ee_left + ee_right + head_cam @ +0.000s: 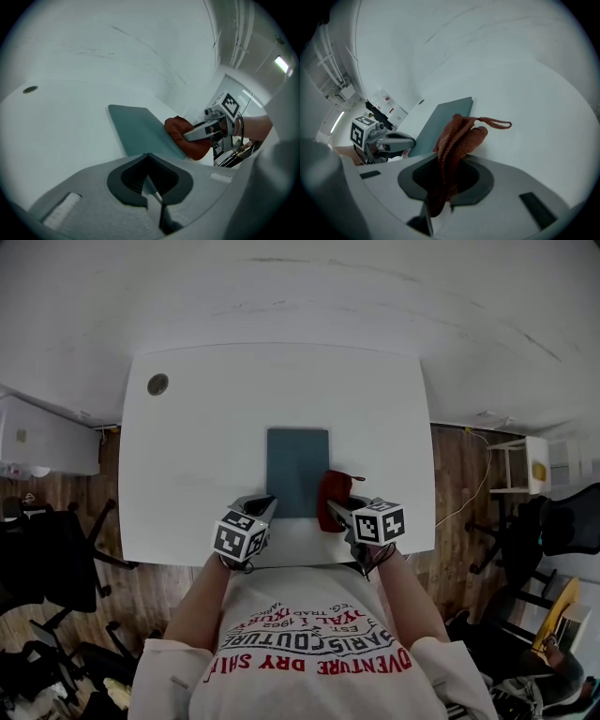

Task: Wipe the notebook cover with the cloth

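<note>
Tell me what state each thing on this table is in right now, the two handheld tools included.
notebook: closed, lying flat on the table.
cloth: bunched up, at the notebook's right edge.
right gripper: shut on the cloth.
left gripper: shut, apparently on the notebook's near corner.

White table (187, 456), round grommet (157, 384) near its far-left corner, black chair (42, 559), wooden floor (455, 474)
</note>
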The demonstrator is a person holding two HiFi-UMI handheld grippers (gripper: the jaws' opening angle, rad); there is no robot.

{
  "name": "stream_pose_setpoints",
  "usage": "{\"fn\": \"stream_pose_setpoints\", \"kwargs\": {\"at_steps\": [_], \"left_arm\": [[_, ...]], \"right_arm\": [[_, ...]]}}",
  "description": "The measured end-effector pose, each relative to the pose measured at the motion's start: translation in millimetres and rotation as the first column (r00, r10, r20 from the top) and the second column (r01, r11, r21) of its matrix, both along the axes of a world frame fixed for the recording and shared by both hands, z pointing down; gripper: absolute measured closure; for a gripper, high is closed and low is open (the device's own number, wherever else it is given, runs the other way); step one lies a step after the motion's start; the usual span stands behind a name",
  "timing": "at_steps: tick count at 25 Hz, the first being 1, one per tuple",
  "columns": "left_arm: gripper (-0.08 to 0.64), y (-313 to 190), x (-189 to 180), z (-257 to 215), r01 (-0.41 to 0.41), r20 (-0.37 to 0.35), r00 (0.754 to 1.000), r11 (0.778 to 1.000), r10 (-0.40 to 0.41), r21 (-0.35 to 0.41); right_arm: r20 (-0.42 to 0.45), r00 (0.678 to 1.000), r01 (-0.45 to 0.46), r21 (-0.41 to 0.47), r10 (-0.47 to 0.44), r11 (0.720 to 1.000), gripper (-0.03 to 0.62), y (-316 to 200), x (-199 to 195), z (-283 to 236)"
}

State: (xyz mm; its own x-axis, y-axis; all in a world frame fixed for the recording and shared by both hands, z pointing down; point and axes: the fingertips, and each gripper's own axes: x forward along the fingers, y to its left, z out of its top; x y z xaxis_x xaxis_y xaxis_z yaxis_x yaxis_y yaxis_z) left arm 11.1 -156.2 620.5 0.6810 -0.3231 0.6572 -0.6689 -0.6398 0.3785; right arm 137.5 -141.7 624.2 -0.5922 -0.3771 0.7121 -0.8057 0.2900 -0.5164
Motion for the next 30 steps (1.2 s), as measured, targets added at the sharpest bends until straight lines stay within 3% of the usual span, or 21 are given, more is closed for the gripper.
{"fn": "stream_pose_setpoints", "kwargs": {"at_steps": [4,9,18,23,26,30], "left_arm": [[0.551,0.5,-1.5,0.7,0.000,0.002,1.000,1.000,0.000,0.003],[0.551,1.0,-0.8,1.4,-0.001,-0.003,1.000,1.000,0.001,-0.006],[0.551,2.1,-1.4,0.7,0.009,-0.004,1.000,1.000,-0.009,-0.023],[0.551,-6.4,-2.4,-13.6,0.031,0.074,0.997,0.996,-0.037,0.086],[0.551,-17.8,-3.8,-40.7,0.053,0.043,0.997,0.985,-0.061,0.166],[0.551,-37.6,-9.8,-89.4,0.142,-0.058,0.990,0.960,-0.132,0.241]], "right_arm": [[0.042,0.996,-0.080,-0.044,0.082,0.996,0.517,5.5,13.9,2.4],[-0.028,0.991,-0.129,-0.043,0.128,0.991,0.520,11.0,36.4,4.2],[-0.005,0.987,-0.161,0.073,0.162,0.984,0.520,-3.8,26.2,-31.8],[-0.049,0.990,-0.120,0.187,0.131,0.975,0.518,-19.9,14.4,-58.0],[-0.063,0.988,-0.121,0.255,0.141,0.959,0.518,-31.0,11.1,-74.6],[-0.081,0.985,-0.117,0.354,0.155,0.928,0.518,-46.0,6.7,-102.6]]}}
